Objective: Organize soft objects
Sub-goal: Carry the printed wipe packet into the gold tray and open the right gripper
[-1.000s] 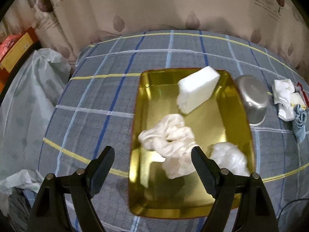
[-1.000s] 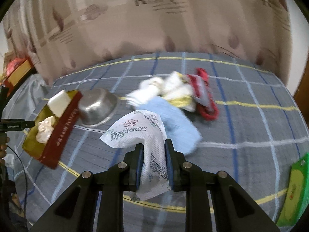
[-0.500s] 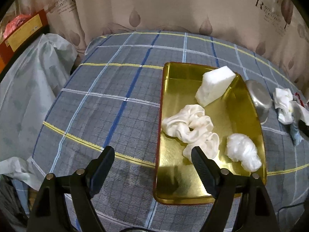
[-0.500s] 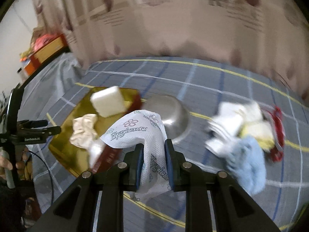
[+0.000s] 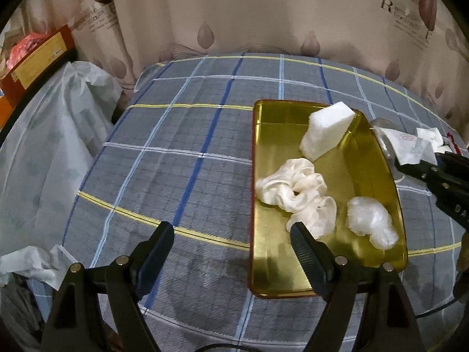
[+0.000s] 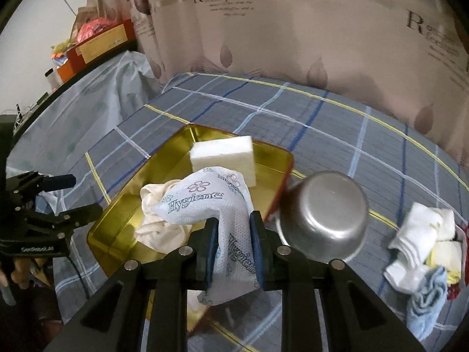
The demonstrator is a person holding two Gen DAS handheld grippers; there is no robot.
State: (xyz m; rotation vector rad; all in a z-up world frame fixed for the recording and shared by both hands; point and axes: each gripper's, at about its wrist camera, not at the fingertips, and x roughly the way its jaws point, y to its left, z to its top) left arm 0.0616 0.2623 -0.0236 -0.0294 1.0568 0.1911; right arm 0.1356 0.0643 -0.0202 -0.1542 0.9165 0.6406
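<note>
My right gripper (image 6: 233, 245) is pinched tight on a white Hygiene wipe packet (image 6: 217, 205), both blue pads pressing its lower half, so the packet's upper part flops forward and to the left above the near end of the gold tray (image 6: 164, 158). The packet is soft and crinkled, printed with small flowers and the brand word in blue, and its loose bottom corner hangs below my fingers. From my left camera that same packet (image 5: 410, 146) shows at the tray's right rim, sticking out of the right gripper (image 5: 422, 165) as it reaches in from the right edge. My left gripper (image 5: 231, 236) stands wide open and holds nothing; its left finger is over the plaid bedcover (image 5: 176, 152) and its right finger over the near part of the tray, with no contact that I can make out. Inside the tray (image 5: 322, 281) lie three soft things: a white sponge block (image 5: 325, 130) propped against the far right corner, a cream scrunchie (image 5: 296, 189) in the middle, and a crumpled clear plastic wad (image 5: 370, 223) near the right wall. Just beside the tray's right side a steel bowl (image 6: 325, 212) sits tilted on the cover. Further right lies a heap of white socks (image 6: 419, 240) and a light blue cloth (image 6: 428, 299), with something red and something yellow tucked among them.
</note>
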